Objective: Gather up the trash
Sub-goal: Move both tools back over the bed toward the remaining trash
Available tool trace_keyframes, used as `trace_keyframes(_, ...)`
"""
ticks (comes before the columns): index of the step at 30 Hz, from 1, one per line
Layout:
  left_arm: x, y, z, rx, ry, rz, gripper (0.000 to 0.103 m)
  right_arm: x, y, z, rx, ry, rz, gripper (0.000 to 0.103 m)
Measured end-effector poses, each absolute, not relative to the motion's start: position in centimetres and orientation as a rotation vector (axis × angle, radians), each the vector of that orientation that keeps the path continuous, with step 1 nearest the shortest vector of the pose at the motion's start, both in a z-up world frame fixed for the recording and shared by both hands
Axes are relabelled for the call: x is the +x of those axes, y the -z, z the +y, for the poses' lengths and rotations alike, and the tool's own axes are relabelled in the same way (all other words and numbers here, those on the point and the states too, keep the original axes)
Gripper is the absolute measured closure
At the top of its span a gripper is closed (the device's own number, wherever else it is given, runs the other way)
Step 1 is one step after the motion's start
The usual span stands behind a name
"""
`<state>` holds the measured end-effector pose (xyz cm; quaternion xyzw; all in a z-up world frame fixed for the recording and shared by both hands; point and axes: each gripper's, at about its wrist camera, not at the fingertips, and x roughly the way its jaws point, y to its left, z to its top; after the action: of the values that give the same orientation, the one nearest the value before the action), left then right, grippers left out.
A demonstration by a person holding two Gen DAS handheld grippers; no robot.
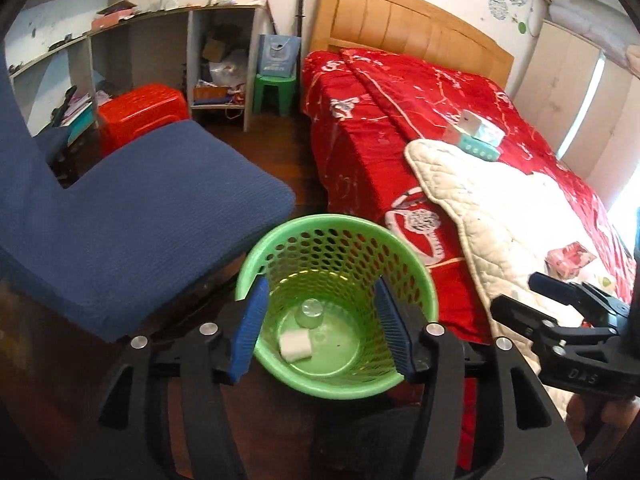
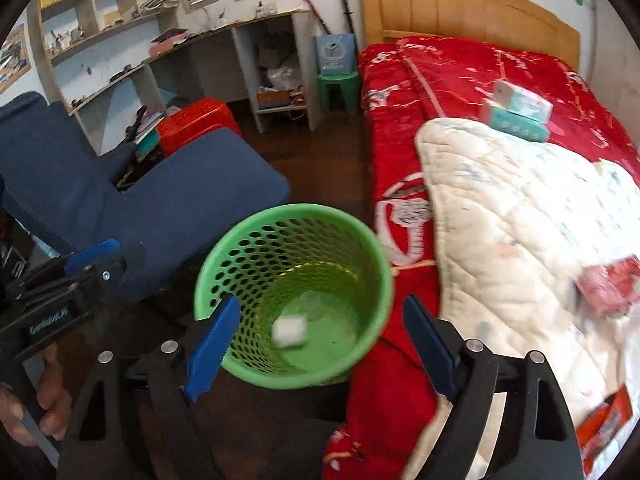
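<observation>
Both hand-held grippers, left (image 1: 322, 326) and right (image 2: 320, 350), hang spread and empty above the green basket (image 1: 340, 384), where dropped trash lies.

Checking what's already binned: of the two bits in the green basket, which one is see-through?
The small clear cup, lying toward the back of the green basket floor. The other piece, the white block, is opaque and sits nearer the left tongs.
</observation>
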<state>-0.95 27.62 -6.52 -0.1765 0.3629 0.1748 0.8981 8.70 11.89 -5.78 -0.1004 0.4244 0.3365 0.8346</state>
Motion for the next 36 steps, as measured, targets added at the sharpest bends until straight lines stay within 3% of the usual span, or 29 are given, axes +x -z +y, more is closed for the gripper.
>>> trace_keyframes(26, 6.6, 6.0, 10.1, -0.214, 0.039, 0.850, 0.047, 12.2, 5.4, -18.3, -0.013, -0.180, 0.893, 0.016)
trace_keyframes(36, 8.3, 6.5, 4.9, -0.140, 0.161, 0.893, 0.047, 17.2, 7.1, -22.4, 0.115, -0.143, 0.948, 0.020)
